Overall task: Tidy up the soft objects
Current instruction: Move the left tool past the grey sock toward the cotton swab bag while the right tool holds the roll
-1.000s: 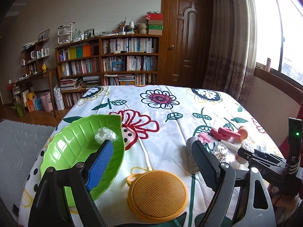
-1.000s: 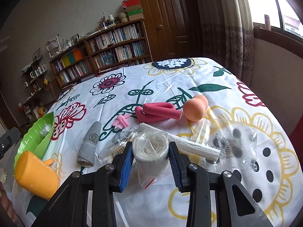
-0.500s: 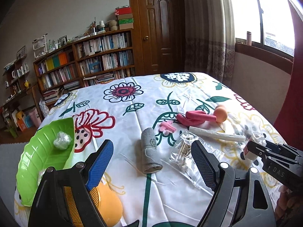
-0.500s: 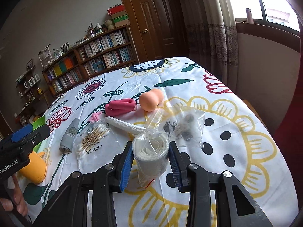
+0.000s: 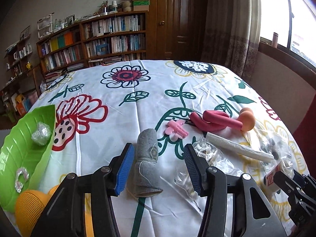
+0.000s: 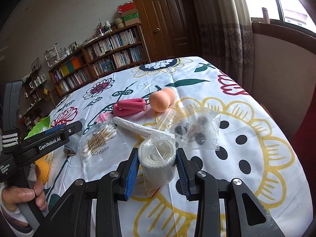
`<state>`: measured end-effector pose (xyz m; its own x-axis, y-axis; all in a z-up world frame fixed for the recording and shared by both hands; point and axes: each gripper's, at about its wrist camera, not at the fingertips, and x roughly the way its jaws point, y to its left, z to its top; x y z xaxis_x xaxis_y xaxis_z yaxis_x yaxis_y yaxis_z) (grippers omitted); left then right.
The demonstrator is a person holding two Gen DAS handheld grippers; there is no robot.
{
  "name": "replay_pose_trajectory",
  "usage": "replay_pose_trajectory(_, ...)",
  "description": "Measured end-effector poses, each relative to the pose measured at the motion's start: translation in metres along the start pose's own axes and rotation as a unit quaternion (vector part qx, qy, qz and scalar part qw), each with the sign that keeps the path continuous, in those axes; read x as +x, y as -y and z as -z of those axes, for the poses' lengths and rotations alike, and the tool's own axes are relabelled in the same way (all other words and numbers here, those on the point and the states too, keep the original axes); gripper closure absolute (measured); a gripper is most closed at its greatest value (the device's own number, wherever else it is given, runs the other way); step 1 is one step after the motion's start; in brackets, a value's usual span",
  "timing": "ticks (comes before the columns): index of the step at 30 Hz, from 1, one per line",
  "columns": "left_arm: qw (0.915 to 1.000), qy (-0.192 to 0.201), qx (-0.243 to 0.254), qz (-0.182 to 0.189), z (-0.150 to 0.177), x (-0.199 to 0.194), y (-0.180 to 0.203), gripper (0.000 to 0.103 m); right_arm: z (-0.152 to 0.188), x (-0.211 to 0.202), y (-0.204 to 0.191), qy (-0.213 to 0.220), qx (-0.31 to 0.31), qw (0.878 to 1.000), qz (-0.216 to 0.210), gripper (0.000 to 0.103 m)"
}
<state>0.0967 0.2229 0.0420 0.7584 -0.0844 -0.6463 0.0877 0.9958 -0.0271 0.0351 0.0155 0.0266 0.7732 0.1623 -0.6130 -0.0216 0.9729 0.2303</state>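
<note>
My left gripper (image 5: 158,167) is open, its fingers on either side of a rolled grey cloth (image 5: 147,158) lying on the flowered tablecloth. My right gripper (image 6: 157,169) is shut on a bagged roll of white bandage (image 6: 157,158), held above the table. Beyond lie a pink foam piece (image 5: 213,121), a small pink flower-shaped sponge (image 5: 175,130), a peach sponge (image 6: 162,99), a white paper-wrapped roll (image 6: 142,128), a bag of cotton swabs (image 6: 98,140) and a bag of dark pieces (image 6: 197,130). A green leaf-shaped tray (image 5: 17,154) at the left holds a clear wrapped ball (image 5: 41,133).
An orange mesh speaker (image 5: 29,211) sits at the near left below the tray. A hand (image 6: 23,195) holds the left gripper's handle. A bookshelf (image 5: 94,43), a door (image 5: 177,19) and a curtained window stand beyond the table's far edge.
My left gripper has swung right from the green tray and orange speaker to straddle the grey cloth. My right gripper, still holding the bandage bag, has shifted right and lifted slightly.
</note>
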Motion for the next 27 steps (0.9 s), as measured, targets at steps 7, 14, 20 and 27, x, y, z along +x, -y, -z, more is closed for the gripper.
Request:
replay_pose_trajectory(7,0.9996,-0.014,0.021,-0.014,-0.001,0.019,0.004,0.057,0.000,0.001,0.001,-0.002,0.002,1.000,0.000,0.063)
replay_pose_trajectory(14,0.9995,-0.001,0.028,-0.014,0.000,0.019,0.004,0.081,0.000,0.002,0.002,-0.004,0.004,1.000,0.000,0.063)
replay_pose_trajectory(20,0.9993,0.027,0.023,0.015,0.004,0.002,0.009,0.096,0.000,0.002,0.002,-0.005,0.004,1.000,0.000,0.063)
replay_pose_trajectory(27,0.9964,0.043,0.010,0.073,0.006,-0.019,0.009,0.096,0.000,0.002,0.002,-0.005,0.004,1.000,0.000,0.063)
